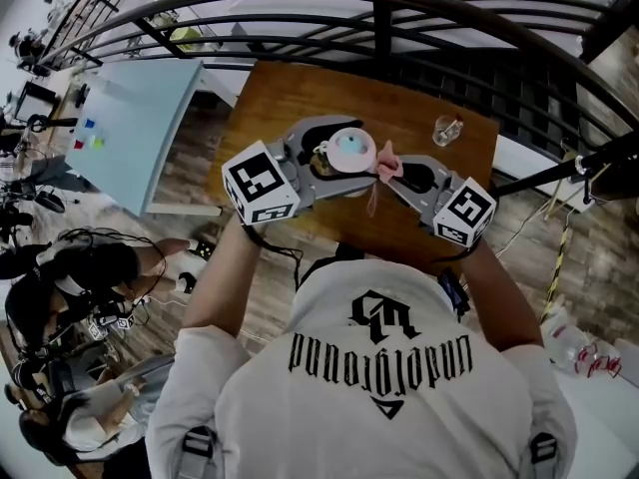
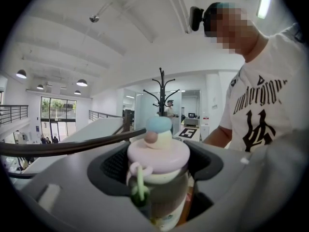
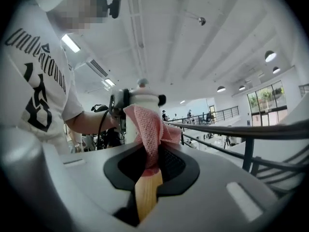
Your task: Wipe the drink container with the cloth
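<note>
Drink container (image 1: 351,146) sits clamped in my left gripper (image 1: 344,163), held above the wooden table (image 1: 300,98), roughly 12 o'clock from my chest. In the left gripper view the jaws close on its body (image 2: 161,197) just under the pastel lid, w/ a small loop hanging at the lid's 7 o'clock. My right gripper (image 1: 399,173) is pinched shut on the pink cloth (image 1: 387,163), which touches the container at its 3 o'clock. The right gripper view shows the mesh bunched (image 3: 149,124) against the pale wall (image 3: 142,98).

Judging by looks: it's small, rigid, prob. light, and smooth enough to twist in the jaws if I rub hard. The body is the place to hold (not the knobby lid, which may pop off). The cloth is limp, so short strokes. A glass (image 1: 446,128) stands at 2 o'clock, well apart.
</note>
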Action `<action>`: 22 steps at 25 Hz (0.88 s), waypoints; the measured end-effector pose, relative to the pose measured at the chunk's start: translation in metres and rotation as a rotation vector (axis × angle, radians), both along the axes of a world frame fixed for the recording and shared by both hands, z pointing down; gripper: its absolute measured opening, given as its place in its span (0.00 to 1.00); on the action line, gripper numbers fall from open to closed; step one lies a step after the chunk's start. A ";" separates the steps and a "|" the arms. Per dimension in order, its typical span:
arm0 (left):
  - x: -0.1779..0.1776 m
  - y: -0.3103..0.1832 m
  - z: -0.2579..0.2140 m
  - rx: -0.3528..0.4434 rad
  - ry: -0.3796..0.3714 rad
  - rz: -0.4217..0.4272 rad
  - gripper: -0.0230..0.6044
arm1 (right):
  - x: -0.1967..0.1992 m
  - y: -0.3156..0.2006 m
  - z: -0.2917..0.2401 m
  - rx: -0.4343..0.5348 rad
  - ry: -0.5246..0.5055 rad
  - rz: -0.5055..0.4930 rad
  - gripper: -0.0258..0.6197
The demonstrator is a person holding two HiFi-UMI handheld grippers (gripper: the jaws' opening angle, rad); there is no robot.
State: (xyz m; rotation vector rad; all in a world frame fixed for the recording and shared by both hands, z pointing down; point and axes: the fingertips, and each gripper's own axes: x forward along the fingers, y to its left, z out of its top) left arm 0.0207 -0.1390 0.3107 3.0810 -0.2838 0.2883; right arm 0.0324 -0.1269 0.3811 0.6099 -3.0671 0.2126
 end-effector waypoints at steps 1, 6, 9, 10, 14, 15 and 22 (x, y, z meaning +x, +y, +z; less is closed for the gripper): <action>0.001 -0.002 0.000 -0.003 0.004 -0.012 0.66 | 0.001 0.000 -0.014 0.044 0.003 0.004 0.11; 0.000 -0.014 -0.013 -0.003 0.030 -0.048 0.66 | -0.001 0.002 -0.073 0.202 0.005 0.021 0.11; 0.000 -0.023 -0.019 0.001 0.037 -0.071 0.66 | -0.002 -0.003 -0.075 0.221 0.006 0.031 0.11; 0.000 -0.026 -0.019 0.003 0.034 -0.080 0.66 | -0.002 -0.005 -0.068 0.208 0.011 0.032 0.11; -0.005 -0.033 -0.019 -0.006 0.044 -0.097 0.66 | -0.012 -0.003 -0.019 0.121 0.080 0.004 0.11; -0.006 -0.033 -0.019 -0.006 0.046 -0.099 0.66 | -0.013 -0.002 -0.005 0.099 0.099 -0.001 0.11; -0.006 -0.038 -0.010 -0.009 0.036 -0.126 0.66 | -0.012 -0.005 0.050 0.014 0.153 0.007 0.11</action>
